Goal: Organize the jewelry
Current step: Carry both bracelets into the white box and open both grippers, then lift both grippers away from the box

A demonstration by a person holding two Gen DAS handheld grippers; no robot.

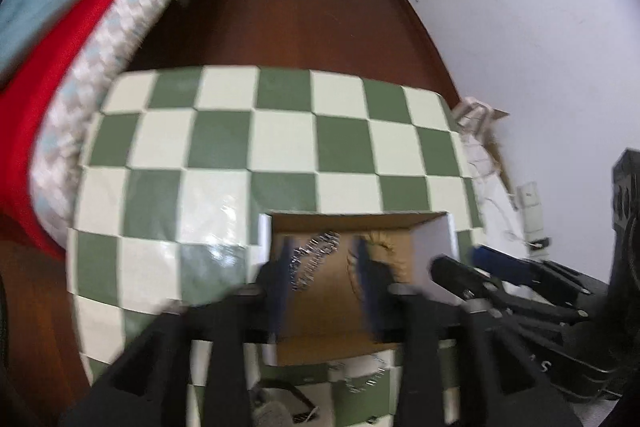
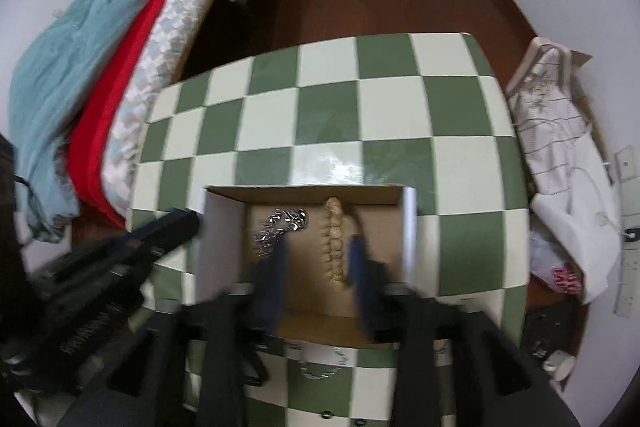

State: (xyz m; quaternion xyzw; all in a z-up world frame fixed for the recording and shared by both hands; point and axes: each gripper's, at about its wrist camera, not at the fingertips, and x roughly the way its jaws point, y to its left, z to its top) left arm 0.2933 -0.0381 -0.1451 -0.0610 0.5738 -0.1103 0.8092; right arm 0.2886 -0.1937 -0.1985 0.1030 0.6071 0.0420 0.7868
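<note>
Where bedding (image 2: 100,75) flanks checkered table (image 2: 400,107)

Two hand-held grippers share one build: the left gripper (image 1: 322,267) and right gripper (image 2: 318,259) each carry a matte black body with angular, open-framed struts that fan out toward the lens, ending in two slim fingers (image 1: 362,259) faced in dark blue. Small silver screws or pins dot the black linkages, seen most clearly on the right gripper's side (image 1: 520,291) from the left wrist view. Pale lettering, perhaps an "S", marks its casing, though blur makes it hard to read. A ribbed black edge lines the left gripper's flank (image 2: 120,255).
</note>
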